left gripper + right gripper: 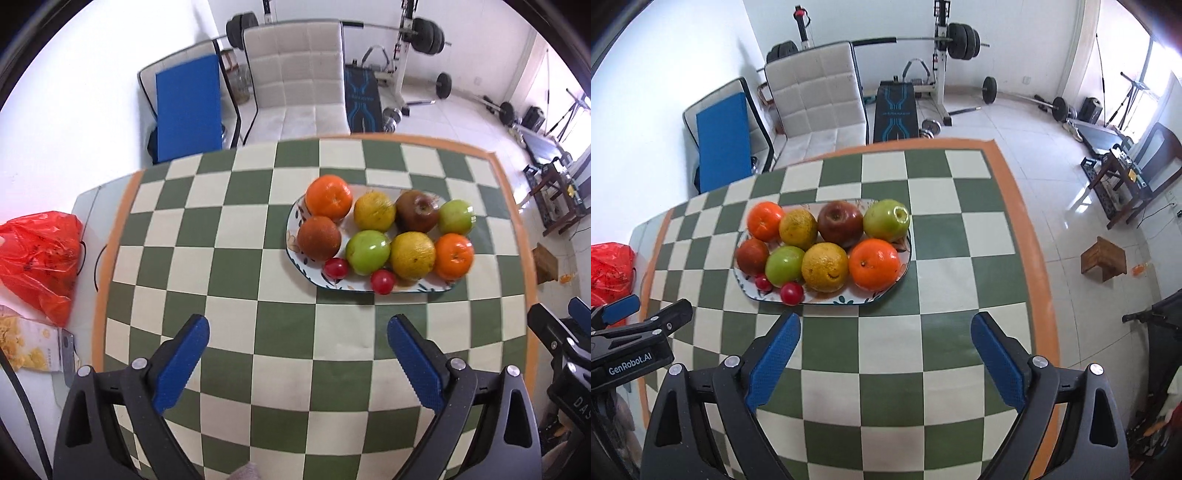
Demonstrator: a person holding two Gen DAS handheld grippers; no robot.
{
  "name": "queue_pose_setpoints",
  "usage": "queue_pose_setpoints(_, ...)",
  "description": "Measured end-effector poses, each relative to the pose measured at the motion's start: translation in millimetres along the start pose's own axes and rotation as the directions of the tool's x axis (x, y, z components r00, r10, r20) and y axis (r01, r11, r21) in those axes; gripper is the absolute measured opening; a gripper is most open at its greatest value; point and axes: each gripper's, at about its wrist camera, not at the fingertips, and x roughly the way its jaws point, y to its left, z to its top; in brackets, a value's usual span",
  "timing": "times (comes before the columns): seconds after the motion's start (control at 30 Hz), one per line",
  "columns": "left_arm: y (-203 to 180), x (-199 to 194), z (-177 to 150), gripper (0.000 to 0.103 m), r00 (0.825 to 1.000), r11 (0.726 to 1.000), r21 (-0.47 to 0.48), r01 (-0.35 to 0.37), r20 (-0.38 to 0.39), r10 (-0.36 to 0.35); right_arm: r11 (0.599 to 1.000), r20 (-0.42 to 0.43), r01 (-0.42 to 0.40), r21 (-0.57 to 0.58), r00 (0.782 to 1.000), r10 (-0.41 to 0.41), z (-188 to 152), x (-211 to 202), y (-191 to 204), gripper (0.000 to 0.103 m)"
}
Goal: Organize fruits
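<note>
A patterned oval plate (295, 254) (905, 264) on the checkered tablecloth holds several fruits: two oranges (328, 196) (874, 264), two yellow citrus (412, 255) (824, 266), two green apples (368, 252) (886, 220), a dark red apple (416, 211) (840, 223), a brownish-red fruit (318, 237) (752, 256) and two small red tomatoes (383, 281) (792, 293). My left gripper (298, 328) is open and empty, hovering near the plate's front left. My right gripper (885, 326) is open and empty, just in front of the plate.
A red plastic bag (40, 254) (607, 269) and a snack packet (29, 350) lie left of the cloth. A white chair (295, 81) (816, 99) stands behind the table. Gym equipment fills the room beyond. A wooden stool (1103, 258) is on the floor right.
</note>
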Motion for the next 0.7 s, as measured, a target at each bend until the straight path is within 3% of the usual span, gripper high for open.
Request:
queue_pose_setpoints(0.4,-1.6,-105.8,-22.8,0.099,0.991,0.998,0.049,0.049,0.121,-0.054,1.000,0.121,-0.020,-0.016,0.992,0.022,-14.3,-117.9,4.7,0.099)
queue_pose_setpoints(0.7,10.2,-167.8,-37.5,0.099,0.979,0.996,0.013,0.087,0.185,-0.088,0.999,0.198,-0.022,-0.039,0.980,0.029,-32.4,-202.4,12.4,0.099)
